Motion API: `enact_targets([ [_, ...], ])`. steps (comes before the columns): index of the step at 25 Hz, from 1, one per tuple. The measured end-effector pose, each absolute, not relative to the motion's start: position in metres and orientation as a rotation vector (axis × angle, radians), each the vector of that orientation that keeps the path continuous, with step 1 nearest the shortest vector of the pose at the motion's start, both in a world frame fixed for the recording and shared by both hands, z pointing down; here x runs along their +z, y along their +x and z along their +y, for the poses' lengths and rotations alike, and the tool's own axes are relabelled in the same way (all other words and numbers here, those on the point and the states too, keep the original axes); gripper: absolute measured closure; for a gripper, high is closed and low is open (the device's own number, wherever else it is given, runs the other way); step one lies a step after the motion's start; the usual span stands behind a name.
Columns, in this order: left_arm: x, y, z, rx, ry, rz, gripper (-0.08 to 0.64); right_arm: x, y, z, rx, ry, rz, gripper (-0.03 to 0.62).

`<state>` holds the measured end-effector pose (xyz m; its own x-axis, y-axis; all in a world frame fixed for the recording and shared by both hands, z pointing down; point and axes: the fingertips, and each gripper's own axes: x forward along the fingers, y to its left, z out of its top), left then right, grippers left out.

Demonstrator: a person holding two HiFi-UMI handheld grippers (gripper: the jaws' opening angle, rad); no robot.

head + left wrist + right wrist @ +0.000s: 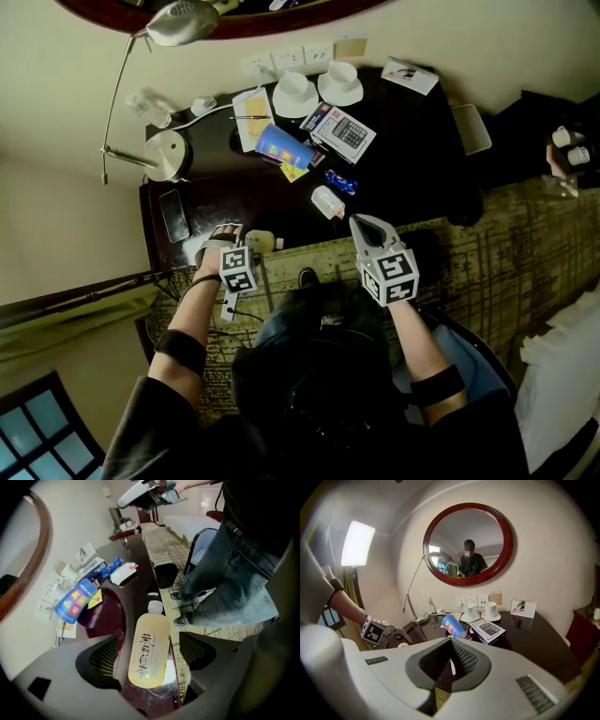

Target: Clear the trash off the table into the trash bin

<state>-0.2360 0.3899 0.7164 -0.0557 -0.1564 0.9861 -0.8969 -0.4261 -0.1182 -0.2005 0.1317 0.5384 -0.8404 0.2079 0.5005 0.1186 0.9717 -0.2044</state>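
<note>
At the table's near edge, the bottle lies between the left gripper's released fingers, untouched, long axis across their closing line. The right gripper is clenched on nothing.

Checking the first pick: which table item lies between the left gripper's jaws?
The pale yellow bottle, on its side at the table edge; the blue cup and wrappers lie farther off, outside the left gripper's open jaws.

The worktop was dark, glossy wood. The bottle was smooth clear plastic. The lamp was shiny metal, the cups white glazed china, the carpet rough and woven.
</note>
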Motion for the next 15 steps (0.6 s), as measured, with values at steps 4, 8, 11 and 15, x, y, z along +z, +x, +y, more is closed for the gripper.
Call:
enact_targets([
  [4,0.729,-0.234,0.389,1.532,1.621,-1.095,0.150,0.542,-0.194,0.126,0.223,-0.191,-2.568,0.586],
  [8,0.736,-0.231,0.386,1.511,1.638,-1.078,0.150,0.545,-0.186,0.121,0.216,-0.162,-2.560,0.586],
  [11,0.741,-0.230,0.385,1.504,1.633,-1.073,0.157,0.543,-0.180,0.118,0.206,-0.154,-2.560,0.586],
  [15,0.746,-0.233,0.384,1.514,1.604,-1.097,0.259,0.540,-0.175,0.113,0.199,-0.149,-2.559,0.586],
])
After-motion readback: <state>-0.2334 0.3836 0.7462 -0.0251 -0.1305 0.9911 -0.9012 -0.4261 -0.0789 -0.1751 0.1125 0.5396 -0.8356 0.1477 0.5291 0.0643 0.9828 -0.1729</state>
